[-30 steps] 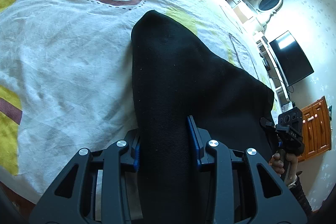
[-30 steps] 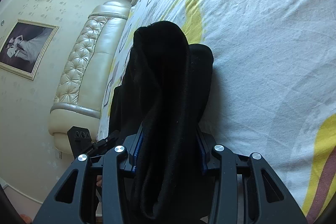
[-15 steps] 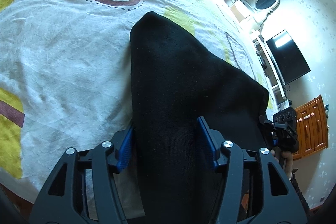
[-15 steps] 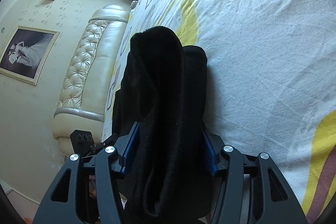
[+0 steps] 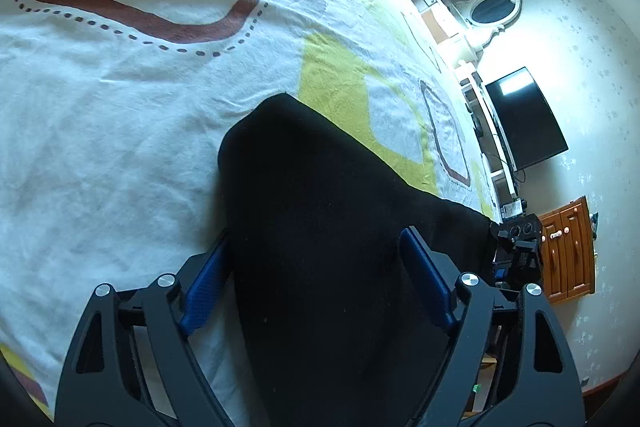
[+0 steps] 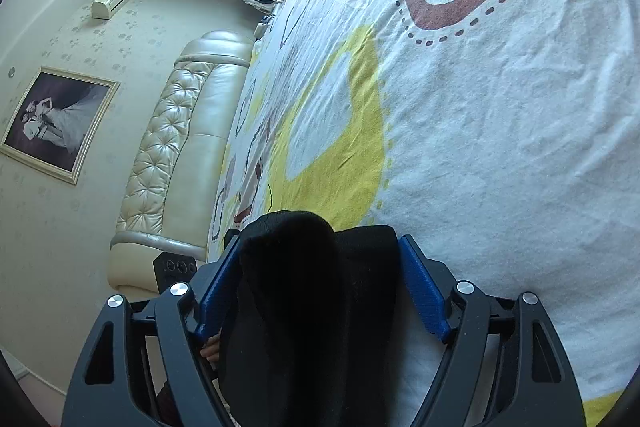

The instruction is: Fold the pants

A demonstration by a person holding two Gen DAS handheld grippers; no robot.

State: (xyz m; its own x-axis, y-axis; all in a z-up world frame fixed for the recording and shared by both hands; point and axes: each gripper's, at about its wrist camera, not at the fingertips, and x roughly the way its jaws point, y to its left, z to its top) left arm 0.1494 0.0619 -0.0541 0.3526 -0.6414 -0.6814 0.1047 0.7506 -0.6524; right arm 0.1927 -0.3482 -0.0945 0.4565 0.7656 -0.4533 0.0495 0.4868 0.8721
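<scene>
Black pants point(image 5: 320, 227) lie bunched on the patterned bed sheet point(image 5: 120, 99). In the left wrist view my left gripper point(image 5: 314, 235) straddles them. Its jaws are opening, and the blue pads point(image 5: 204, 287) stand off the cloth on either side. In the right wrist view the pants point(image 6: 312, 287) form a thick rounded heap that ends level with the fingertips. My right gripper point(image 6: 320, 239) is opening around it, with its pads point(image 6: 420, 287) just beside the cloth. Each view shows the other gripper past the pants: the right gripper point(image 5: 520, 247) and the left gripper point(image 6: 176, 267).
The white sheet point(image 6: 500, 147) with yellow and brown shapes spreads ahead of both grippers. A cream padded headboard point(image 6: 180, 147) and a framed picture point(image 6: 56, 123) are on one side. A dark TV screen point(image 5: 524, 119) and a wooden cabinet point(image 5: 568, 247) stand on the other.
Both pairs of jaws have spread wide and let go of the black pants. The far end of the pants now sits much closer to the fingertips in both views.
</scene>
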